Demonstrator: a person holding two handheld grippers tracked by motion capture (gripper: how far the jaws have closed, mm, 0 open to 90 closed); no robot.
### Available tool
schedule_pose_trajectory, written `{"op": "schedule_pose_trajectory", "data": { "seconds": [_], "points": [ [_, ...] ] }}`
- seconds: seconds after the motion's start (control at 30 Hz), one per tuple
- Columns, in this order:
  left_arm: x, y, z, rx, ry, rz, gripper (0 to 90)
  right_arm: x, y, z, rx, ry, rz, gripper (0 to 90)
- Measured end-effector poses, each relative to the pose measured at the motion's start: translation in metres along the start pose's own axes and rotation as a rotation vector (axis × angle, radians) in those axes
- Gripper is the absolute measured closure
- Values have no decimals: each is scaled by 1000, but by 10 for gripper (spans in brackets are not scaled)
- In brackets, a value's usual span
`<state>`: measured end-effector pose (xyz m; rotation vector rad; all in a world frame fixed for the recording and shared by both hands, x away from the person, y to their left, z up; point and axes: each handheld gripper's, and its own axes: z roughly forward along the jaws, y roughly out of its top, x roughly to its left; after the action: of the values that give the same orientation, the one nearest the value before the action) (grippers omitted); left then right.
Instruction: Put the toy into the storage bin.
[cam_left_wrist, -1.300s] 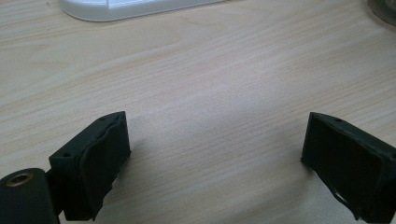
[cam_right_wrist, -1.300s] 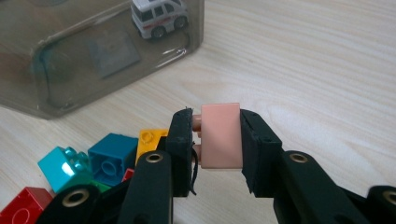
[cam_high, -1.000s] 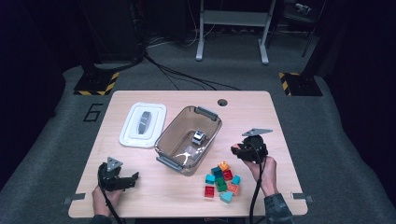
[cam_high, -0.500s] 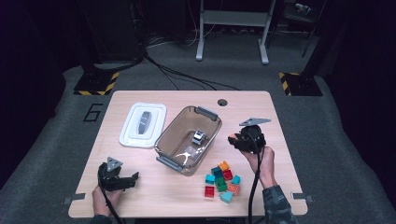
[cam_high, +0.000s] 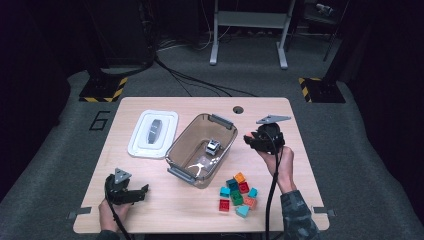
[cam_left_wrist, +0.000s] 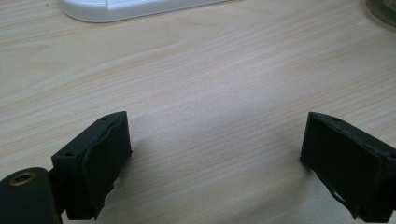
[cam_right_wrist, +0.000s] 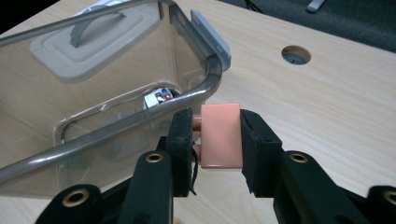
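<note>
A clear plastic bin (cam_high: 185, 145) with grey latches stands mid-table, with a small white and grey brick (cam_high: 213, 146) inside it. My right gripper (cam_high: 248, 140) hovers just right of the bin's rim (cam_right_wrist: 140, 116), shut on a pink brick (cam_right_wrist: 220, 135). Several coloured bricks (cam_high: 237, 194) lie in a loose pile at the front right. Low at the front left, my left gripper (cam_high: 142, 191) rests open over bare wood, its pads (cam_left_wrist: 100, 158) wide apart with nothing between them.
The bin's white lid (cam_high: 153, 133) with a grey handle lies flat to the left of the bin. A round cable hole (cam_high: 238, 109) is in the table near its far edge. Dark floor surrounds the table.
My right gripper has risen from the brick pile and moved away from me and leftward to the bin's right rim, carrying the pink brick. The left gripper has stayed put.
</note>
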<state>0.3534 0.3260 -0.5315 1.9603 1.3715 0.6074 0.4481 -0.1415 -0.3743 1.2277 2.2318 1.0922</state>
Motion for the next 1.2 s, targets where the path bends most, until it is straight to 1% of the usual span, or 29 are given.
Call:
{"op": "schedule_pose_trajectory", "data": {
  "seconds": [0.07, 0.13, 0.23, 0.3, 0.33, 0.43, 0.67, 0.83, 0.87, 0.9, 0.93, 0.97, 1.0, 1.07, 1.13, 1.17, 1.2],
  "points": [
    [0, 0, 0, -1, 0, 0, 82, 0, 5, -1, -6, -5, -7, 676],
    [0, 0, -1, 6, 0, 3, 83, -1, 9, -2, -14, 0, 6, 676],
    [0, 0, -1, 5, -3, 2, 89, -1, 16, -2, -29, 1, 0, 676],
    [0, 0, -1, 5, -3, 2, 89, -1, 22, -2, -35, 4, 10, 676],
    [0, 0, -1, 5, -3, 3, 89, -1, 24, -1, -39, 2, 0, 676],
    [0, 0, -1, 5, -3, 2, 89, 2, 31, 2, -52, 6, -6, 676],
    [0, 0, -1, 5, -3, 2, 89, 9, 44, 17, -41, 19, -54, 676],
    [0, 0, -1, 5, -3, 3, 89, 15, 51, 32, -22, 28, -83, 676],
    [0, 0, -1, 5, -3, 3, 89, 16, 52, 35, -21, 35, -85, 675],
    [0, 0, -1, 5, -3, 2, 89, 19, 52, 40, -7, 43, -78, 675],
    [0, 0, -1, 5, -3, 3, 89, 19, 52, 44, -4, 51, -96, 675],
    [0, 0, -1, 5, -3, 3, 89, 21, 52, 46, 13, 59, -74, 675],
    [0, 0, -1, 5, -3, 3, 89, 22, 52, 49, 12, 60, -84, 675],
    [0, 0, -1, 5, -3, 3, 90, 23, 51, 54, 26, 50, -99, 675],
    [0, 0, -1, 5, -4, 4, 90, 26, 49, 59, 46, 44, -90, 675],
    [0, 0, -1, 5, -4, 4, 92, 26, 48, 61, 59, 42, -101, 675],
    [0, 0, -1, 4, -4, 3, 93, 26, 47, 61, 62, 34, -101, 674]
  ]
}}
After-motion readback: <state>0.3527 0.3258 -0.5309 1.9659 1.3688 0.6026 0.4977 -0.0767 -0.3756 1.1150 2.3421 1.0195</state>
